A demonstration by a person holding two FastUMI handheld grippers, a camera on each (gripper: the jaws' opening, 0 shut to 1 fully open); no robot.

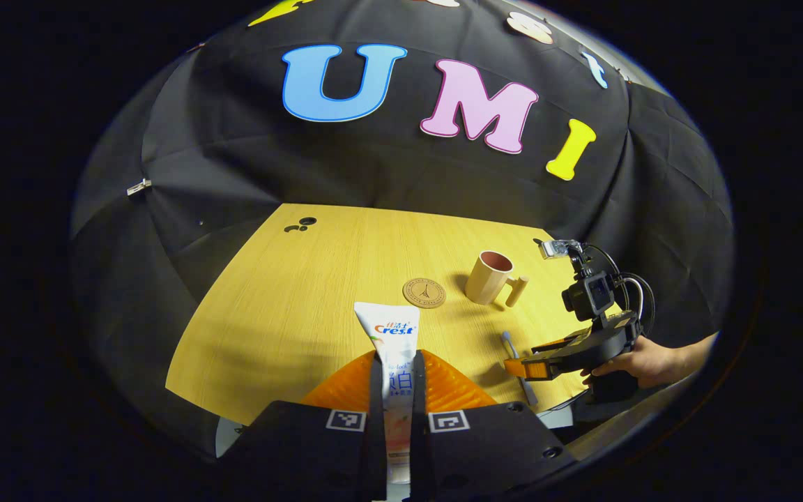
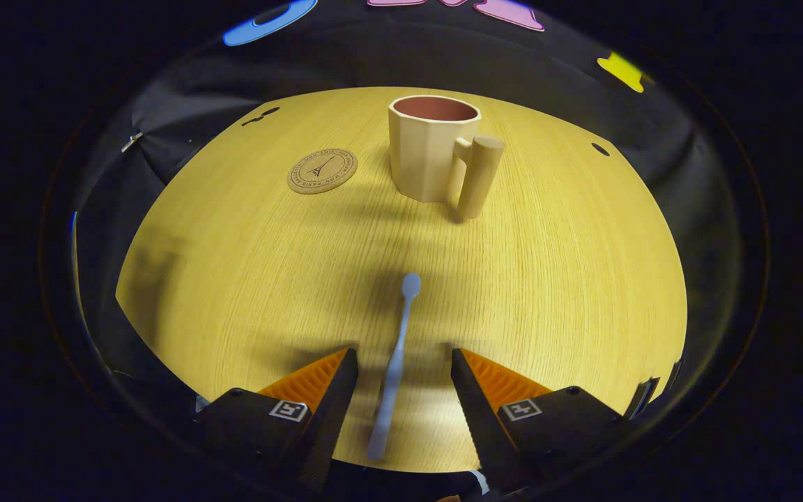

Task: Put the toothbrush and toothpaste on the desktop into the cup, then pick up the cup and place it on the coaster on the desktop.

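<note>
A white toothpaste tube (image 1: 394, 335) sticks forward from my left gripper (image 1: 397, 366), whose fingers are shut on its lower part. Beyond it on the wooden desktop (image 1: 290, 293) lie a round cork coaster (image 1: 424, 293) and, to its right, an upright beige cup (image 1: 488, 277) with a peg handle. In the right gripper view, a pale blue toothbrush (image 2: 396, 348) lies flat on the desktop, head pointing toward the cup (image 2: 429, 153). My right gripper (image 2: 401, 366) stands open with one finger on each side of the handle. The coaster (image 2: 322, 171) sits left of the cup.
In the left gripper view the right gripper (image 1: 530, 366), held by a hand (image 1: 642, 362), hovers low over the toothbrush (image 1: 509, 343) near the desk's right edge. Black cloth surrounds the desk. Small dark holes (image 1: 300, 224) mark the far left corner.
</note>
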